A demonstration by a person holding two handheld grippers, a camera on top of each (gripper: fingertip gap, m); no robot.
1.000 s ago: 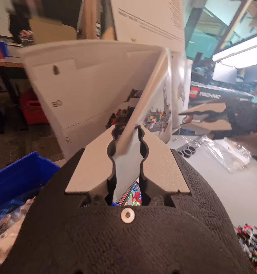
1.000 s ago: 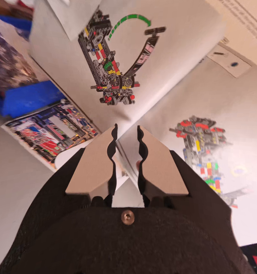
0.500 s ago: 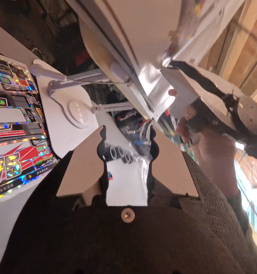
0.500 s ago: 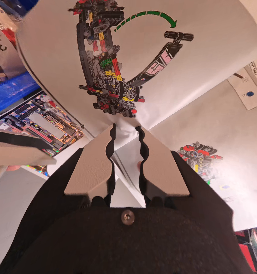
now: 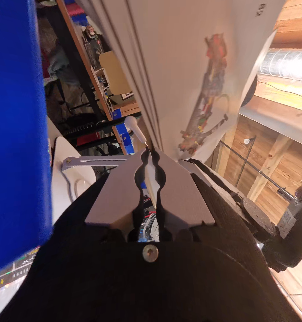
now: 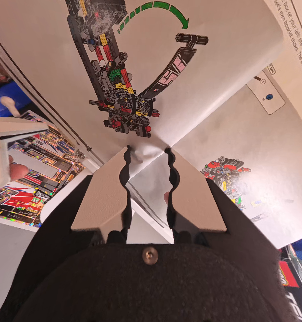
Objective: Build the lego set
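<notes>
1. I count two claws, one instruction booklet (image 6: 207,139), one sticker sheet (image 6: 30,196), one blue bin (image 5: 16,122) and one dark set box (image 6: 296,271) at the lower right of my right view.
2. The booklet is open and held up off the table (image 6: 5,247). Two pages show in my right view: the upper one curls over and carries a drawing of a long black, red and yellow model with a dashed green arrow, the lower one a smaller red and black model and a small parts box.
3. In my left view the same booklet stands edge-on, its stacked page edges running up from the claw tips, with the drawing blurred.
4. My left claw (image 5: 149,153) is nearly closed, pinching a thin page edge of the booklet between its tips.
5. My right claw (image 6: 146,148) is parted by a moderate gap, its tips just at the crease where the two pages meet; a page corner lies between the fingers, not squeezed.
6. The shiny sticker sheet lies flat on the table, left of my right claw, beneath the booklet.
7. The left claw's pale fingers show at the left edge of my right view.
</notes>
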